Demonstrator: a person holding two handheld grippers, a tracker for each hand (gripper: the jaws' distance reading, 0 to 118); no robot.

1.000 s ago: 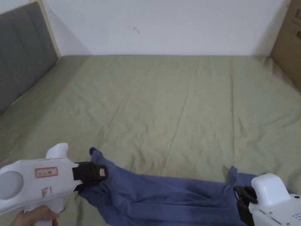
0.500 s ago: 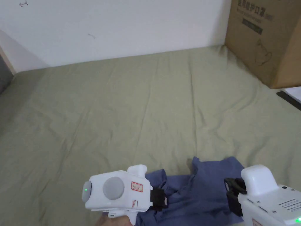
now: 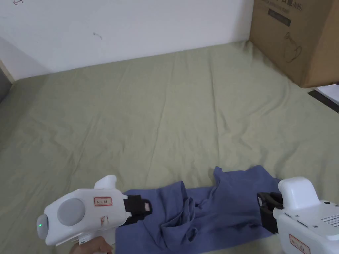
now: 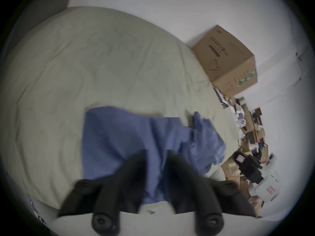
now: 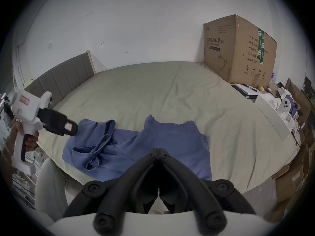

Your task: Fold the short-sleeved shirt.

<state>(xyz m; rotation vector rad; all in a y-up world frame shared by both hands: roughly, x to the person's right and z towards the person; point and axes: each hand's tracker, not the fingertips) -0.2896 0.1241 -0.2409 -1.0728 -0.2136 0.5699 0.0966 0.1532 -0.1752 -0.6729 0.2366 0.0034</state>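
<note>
The blue short-sleeved shirt (image 3: 225,205) lies rumpled near the front edge of the green bed (image 3: 165,115), with a bunched fold at its middle (image 5: 95,147). My left gripper (image 3: 147,209) hovers at the shirt's left end, jaws apart. In the left gripper view the shirt (image 4: 119,134) shows through the gap between them (image 4: 156,154). At the shirt's right edge, my right gripper (image 3: 262,211) has its jaw tips touching (image 5: 158,149), and I see no cloth between them. The right gripper view also shows the left gripper (image 5: 75,129) above the cloth, clear of it.
A large cardboard box (image 3: 298,36) stands on the bed's far right corner. A grey headboard (image 5: 64,79) runs along the left side and a white wall along the back. Boxes and clutter (image 5: 289,120) crowd the floor to the right.
The left gripper carried its end of the shirt toward the right gripper, then let go and drew back left. The shirt now lies bunched on the bed. The head camera turned right.
</note>
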